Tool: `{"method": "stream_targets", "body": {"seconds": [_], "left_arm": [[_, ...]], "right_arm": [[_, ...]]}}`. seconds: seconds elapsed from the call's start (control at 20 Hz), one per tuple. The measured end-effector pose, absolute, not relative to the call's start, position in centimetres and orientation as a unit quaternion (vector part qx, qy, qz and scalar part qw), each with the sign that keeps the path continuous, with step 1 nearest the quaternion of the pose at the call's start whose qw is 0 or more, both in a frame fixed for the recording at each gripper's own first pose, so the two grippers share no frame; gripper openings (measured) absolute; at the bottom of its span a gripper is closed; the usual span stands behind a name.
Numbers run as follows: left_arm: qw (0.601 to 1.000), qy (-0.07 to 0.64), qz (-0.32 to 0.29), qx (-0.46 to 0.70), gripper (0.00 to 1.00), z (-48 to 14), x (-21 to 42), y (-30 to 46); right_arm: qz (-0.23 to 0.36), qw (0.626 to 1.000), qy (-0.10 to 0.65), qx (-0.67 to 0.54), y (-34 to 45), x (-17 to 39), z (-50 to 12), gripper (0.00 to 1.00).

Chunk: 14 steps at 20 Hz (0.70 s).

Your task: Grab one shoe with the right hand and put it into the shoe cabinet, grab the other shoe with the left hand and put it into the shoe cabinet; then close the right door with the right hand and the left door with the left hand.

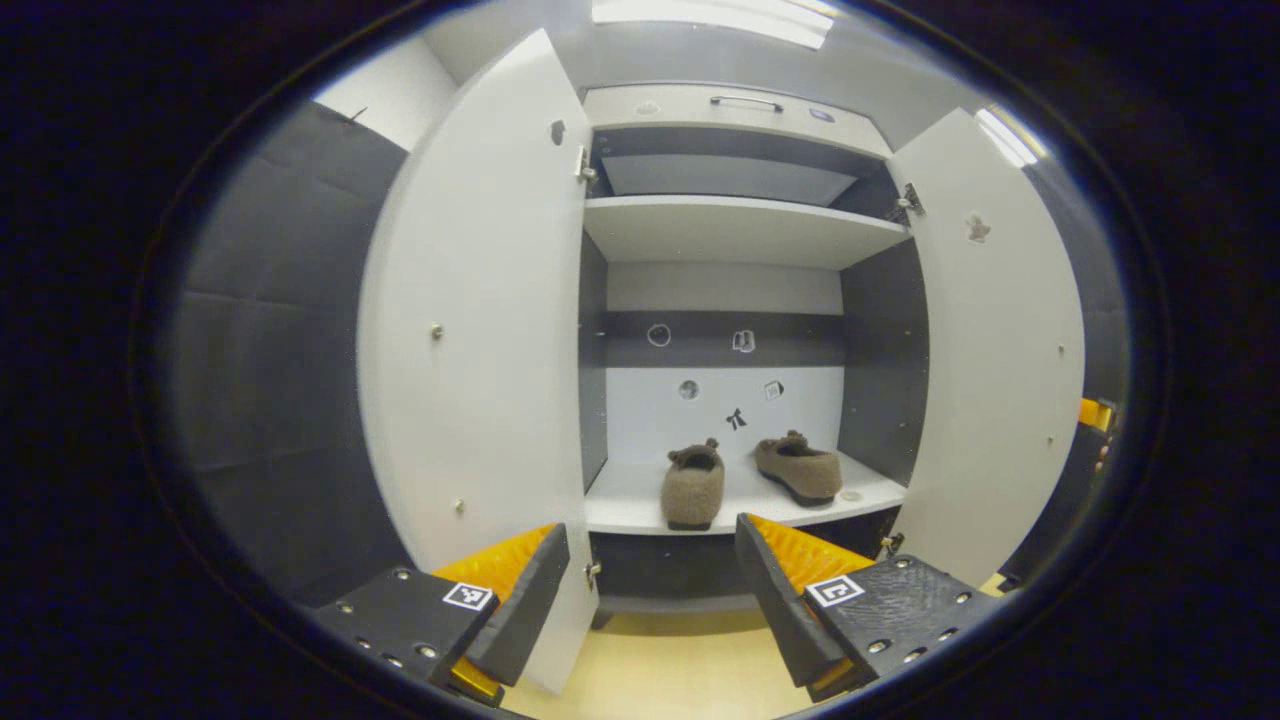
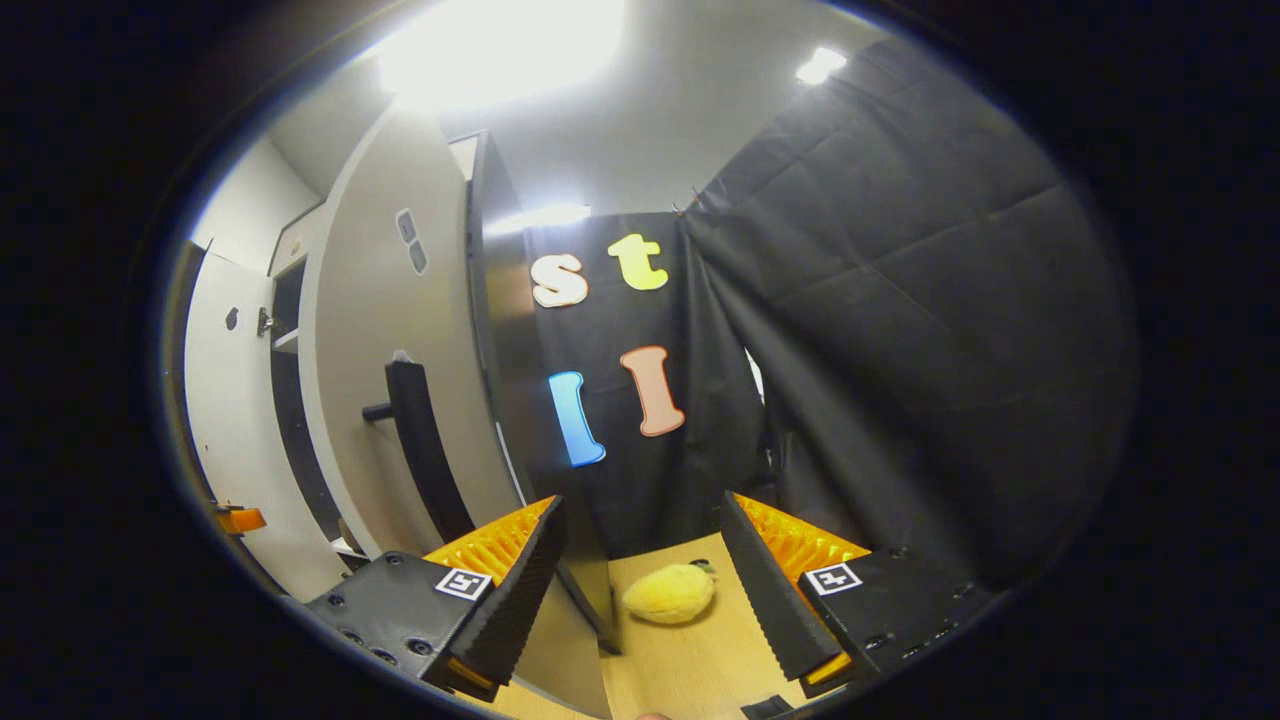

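Observation:
Two brown fuzzy shoes sit side by side on the cabinet's bottom shelf [image 1: 620,505]: one shoe [image 1: 693,487] on the left, the other shoe [image 1: 799,468] to its right. The left door [image 1: 480,340] and the right door [image 1: 1000,350] both stand wide open. My left gripper [image 1: 652,590] is open and empty, a little in front of the cabinet, facing the shelf. My right gripper [image 2: 640,590] is open and empty beside the outer face of the right door [image 2: 380,380], near its dark vertical handle [image 2: 425,450].
The cabinet has an upper shelf [image 1: 740,225] and a top drawer with a handle [image 1: 747,102]. A yellow plush toy [image 2: 670,592] lies on the wooden floor [image 2: 700,660] by the black cloth wall [image 2: 900,350]. Part of the other gripper [image 2: 240,519] shows past the door.

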State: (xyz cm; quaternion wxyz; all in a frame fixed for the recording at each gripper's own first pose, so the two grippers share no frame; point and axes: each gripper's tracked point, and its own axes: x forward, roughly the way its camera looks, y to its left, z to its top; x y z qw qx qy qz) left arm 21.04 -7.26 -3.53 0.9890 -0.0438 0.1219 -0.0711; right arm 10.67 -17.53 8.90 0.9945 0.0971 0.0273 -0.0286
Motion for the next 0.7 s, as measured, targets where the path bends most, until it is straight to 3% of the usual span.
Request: {"method": "stream_targets", "body": {"seconds": [0.05,0.1,0.25,0.3,0.35,0.4,0.45,0.65,0.7], "left_arm": [[0.989,0.126,-0.059,-0.042,1.00,-3.6,19.9,-5.9],[0.990,0.129,-0.046,-0.040,0.96,-3.7,19.0,-4.3],[0.991,0.129,-0.012,-0.043,1.00,-3.3,16.9,0.8],[0.991,0.125,-0.002,-0.046,1.00,-3.0,16.5,2.5],[0.992,0.120,0.007,-0.048,1.00,-2.6,16.3,4.1],[0.992,0.118,0.013,-0.048,1.00,-2.4,16.3,5.5],[0.992,0.115,0.018,-0.046,1.00,-2.1,16.3,6.8],[0.993,0.110,0.023,-0.041,0.96,-2.5,17.4,10.5],[0.993,0.112,0.024,-0.041,1.00,-2.9,17.9,11.5]], "right_arm": [[-0.023,0.995,0.021,0.092,-16.9,11.1,9.4,0.98],[-0.014,0.996,0.018,0.088,-16.0,11.4,9.7,0.98],[-0.016,0.996,0.018,0.080,-15.0,11.2,9.8,0.96],[-0.013,0.996,0.019,0.084,-14.4,11.1,9.9,0.89],[-0.010,0.996,0.019,0.086,-13.7,10.9,9.8,0.96],[-0.007,0.996,0.020,0.087,-12.8,10.8,9.9,0.89],[-0.002,0.996,0.018,0.088,-11.4,10.8,10.0,0.96],[0.021,0.997,0.016,0.079,-5.8,11.2,10.0,0.96],[0.022,0.997,0.015,0.079,-4.8,11.5,10.0,0.96]]}}
